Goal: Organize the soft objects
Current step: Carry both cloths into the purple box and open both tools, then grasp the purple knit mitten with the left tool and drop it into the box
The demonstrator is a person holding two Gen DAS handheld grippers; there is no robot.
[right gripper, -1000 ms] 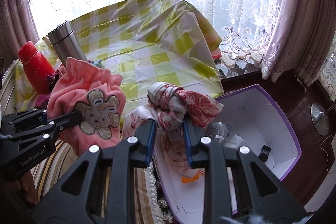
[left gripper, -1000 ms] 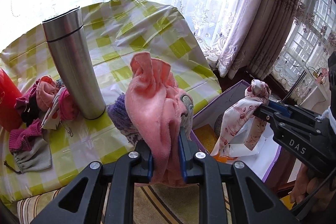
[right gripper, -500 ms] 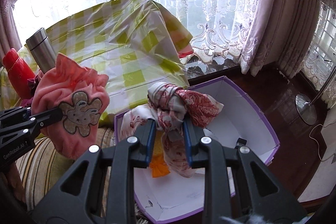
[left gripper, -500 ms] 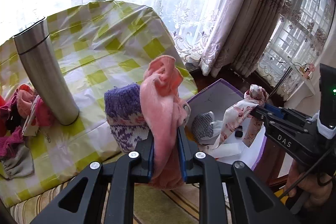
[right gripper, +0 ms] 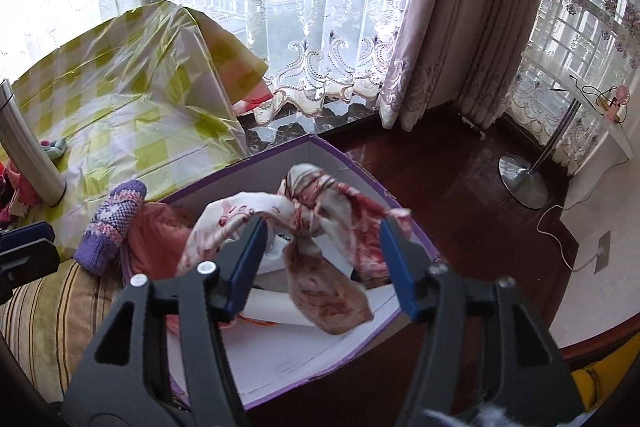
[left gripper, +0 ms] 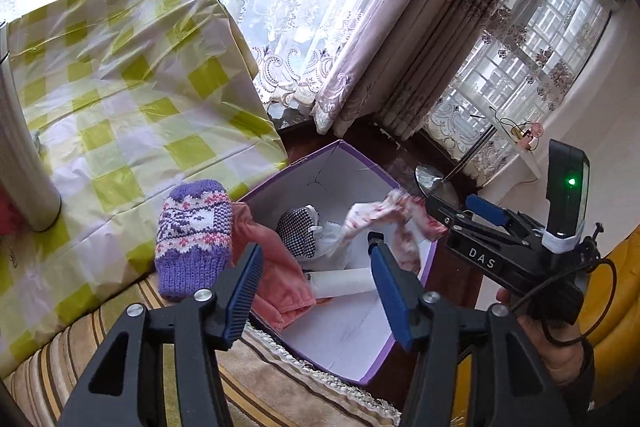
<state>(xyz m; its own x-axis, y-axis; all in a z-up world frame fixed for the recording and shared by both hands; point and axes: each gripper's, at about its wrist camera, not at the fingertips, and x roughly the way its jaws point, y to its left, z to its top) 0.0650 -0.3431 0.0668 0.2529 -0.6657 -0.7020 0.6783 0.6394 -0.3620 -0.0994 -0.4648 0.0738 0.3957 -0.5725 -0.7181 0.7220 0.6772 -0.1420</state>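
A purple-edged white box [left gripper: 372, 373] [right gripper: 320, 359] stands on the floor beside the table. My left gripper [left gripper: 316, 279] is open above its near edge; the pink fleece item [left gripper: 276, 271] [right gripper: 156, 239] lies over the box's left rim, free of the fingers. A purple knitted mitten [left gripper: 194, 239] [right gripper: 110, 225] hangs at the table edge. My right gripper [right gripper: 322, 261] is open over the box, and the red-and-white floral scarf [right gripper: 316, 243] [left gripper: 394, 227] drops between its fingers, blurred. A black-and-white checked item [left gripper: 298, 231] lies inside the box.
The table with the yellow-green checked cloth [left gripper: 120, 99] holds a steel flask [left gripper: 20, 155] [right gripper: 28, 155] at its left. A striped cushion [right gripper: 44, 311] lies below the table edge. A floor lamp base [right gripper: 522, 183] stands on dark wood floor. Curtains hang behind.
Both grippers opened over the box. The pink fleece fell onto the box's left rim and the floral scarf is falling from the right gripper. Both cameras swung right, toward the box.
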